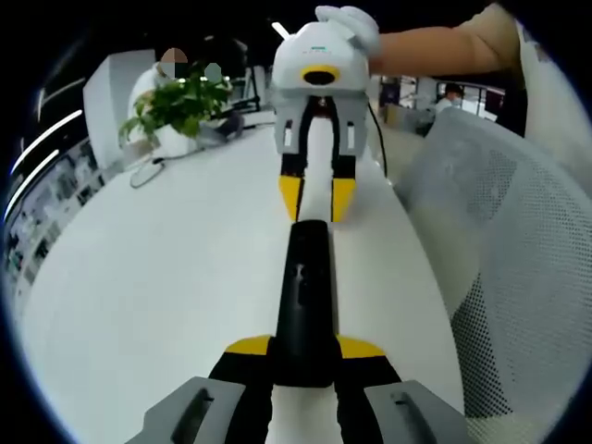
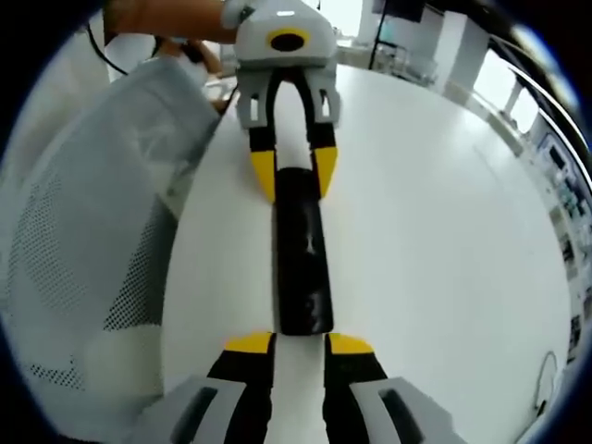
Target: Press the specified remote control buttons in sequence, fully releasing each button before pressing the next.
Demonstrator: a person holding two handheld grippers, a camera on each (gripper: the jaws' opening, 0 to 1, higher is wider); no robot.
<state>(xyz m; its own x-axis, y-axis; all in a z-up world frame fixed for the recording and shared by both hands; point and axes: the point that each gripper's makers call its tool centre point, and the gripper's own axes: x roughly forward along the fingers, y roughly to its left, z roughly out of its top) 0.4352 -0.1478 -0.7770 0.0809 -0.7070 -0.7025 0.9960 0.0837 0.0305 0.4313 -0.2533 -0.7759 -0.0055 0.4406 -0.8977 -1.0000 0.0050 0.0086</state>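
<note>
Grippers, two, yellow-tipped: left gripper (image 1: 304, 350) clamps one long glossy black plastic remote (image 1: 303, 301); right gripper (image 2: 299, 345) stands narrowly parted at its far end.

Open office (desks (image 1: 166, 277), potted plant (image 1: 180, 102))

No text, label, brand or number can be read anywhere

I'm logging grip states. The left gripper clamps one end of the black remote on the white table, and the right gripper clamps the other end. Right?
Not quite. The left gripper does clamp one end of the black remote on the white table. But the right gripper view shows the right gripper open just short of the remote's other end, with table visible between its jaws.
</note>
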